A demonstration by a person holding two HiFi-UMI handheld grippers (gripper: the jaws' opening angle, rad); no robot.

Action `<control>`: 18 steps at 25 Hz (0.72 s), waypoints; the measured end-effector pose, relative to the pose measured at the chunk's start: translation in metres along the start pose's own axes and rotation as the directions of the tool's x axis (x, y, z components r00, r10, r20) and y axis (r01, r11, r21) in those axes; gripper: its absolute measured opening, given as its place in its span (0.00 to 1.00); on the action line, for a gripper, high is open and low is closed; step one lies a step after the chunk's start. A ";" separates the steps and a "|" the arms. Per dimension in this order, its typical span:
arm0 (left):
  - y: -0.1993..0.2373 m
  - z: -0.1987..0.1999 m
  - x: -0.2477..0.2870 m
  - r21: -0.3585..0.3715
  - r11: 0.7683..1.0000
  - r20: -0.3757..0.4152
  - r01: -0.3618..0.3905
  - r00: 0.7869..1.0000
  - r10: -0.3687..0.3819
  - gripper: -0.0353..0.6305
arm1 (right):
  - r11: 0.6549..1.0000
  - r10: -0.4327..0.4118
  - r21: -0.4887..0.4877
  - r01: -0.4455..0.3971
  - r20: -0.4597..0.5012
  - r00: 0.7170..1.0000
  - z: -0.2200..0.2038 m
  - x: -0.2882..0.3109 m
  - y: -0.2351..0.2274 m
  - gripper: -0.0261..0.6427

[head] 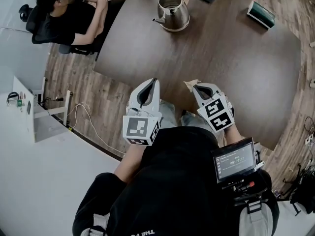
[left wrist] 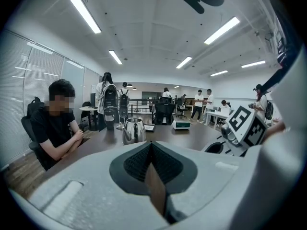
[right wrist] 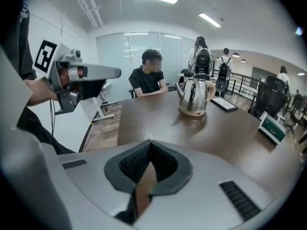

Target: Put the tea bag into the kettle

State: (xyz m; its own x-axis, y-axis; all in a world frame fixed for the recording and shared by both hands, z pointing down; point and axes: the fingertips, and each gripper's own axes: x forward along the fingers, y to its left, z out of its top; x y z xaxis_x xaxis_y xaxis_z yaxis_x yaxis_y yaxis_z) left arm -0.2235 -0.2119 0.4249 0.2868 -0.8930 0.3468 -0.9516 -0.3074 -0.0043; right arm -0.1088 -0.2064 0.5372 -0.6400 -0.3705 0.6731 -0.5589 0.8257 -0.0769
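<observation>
The right tool [head: 197,87] is closed on the tea bag [head: 190,84]. In the head view a small pale corner of the bag sticks out past the tips towards 10 o'clock. In the right gripper view only a sliver of it [right wrist: 147,136] shows above the line where the jaws meet. The left tool [head: 152,82] is closed too, with nothing between its jaws in its own view, and it hangs just beside the right one over the near edge of the bench [head: 236,68]. The move ahead turns on where the kettle [head: 172,11] stands. It is well apart from both tools on the far side of the bench, between 11 and 12 o'clock from the right tool and between 12 and 1 o'clock from the left. In the right gripper view the kettle [right wrist: 195,97] sits a little towards 1 o'clock from the jaw line, so that tool is aimed slightly to the left of it. The kettle stands upright with its spout [head: 155,20] pointing to 9 o'clock, and from above its mouth looks open and dark, though I can't be sure there is no lid. Since the right tool holds the bag, I judge that it must make the long forward reach and bring the bag over the mouth before letting go. Neither tool looks nearer to the kettle, and the left one could steady it if needed.
</observation>
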 end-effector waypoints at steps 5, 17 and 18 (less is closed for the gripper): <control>0.005 0.007 0.004 0.009 1.000 0.015 0.003 1.000 -0.003 0.06 | 0.999 -0.023 0.027 0.021 0.067 0.997 0.028 -0.009 -0.014 0.05; 0.036 0.036 0.018 0.031 0.999 0.052 0.037 0.998 -0.039 0.06 | 0.990 -0.128 0.073 0.118 0.141 0.982 0.086 -0.023 -0.053 0.05; 0.039 0.038 0.019 0.033 0.999 0.054 0.042 0.998 -0.044 0.06 | 0.989 -0.136 0.081 0.125 0.146 0.980 0.090 -0.024 -0.055 0.05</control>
State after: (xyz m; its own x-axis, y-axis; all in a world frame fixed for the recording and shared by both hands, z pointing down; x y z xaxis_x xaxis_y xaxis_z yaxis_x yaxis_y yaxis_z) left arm -0.2505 -0.2532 0.3956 0.3340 -0.8951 0.2953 -0.9345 -0.3555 -0.0206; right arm -0.1103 -0.2816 0.4592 -0.6283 -0.5373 0.5627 -0.6752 0.7359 -0.0512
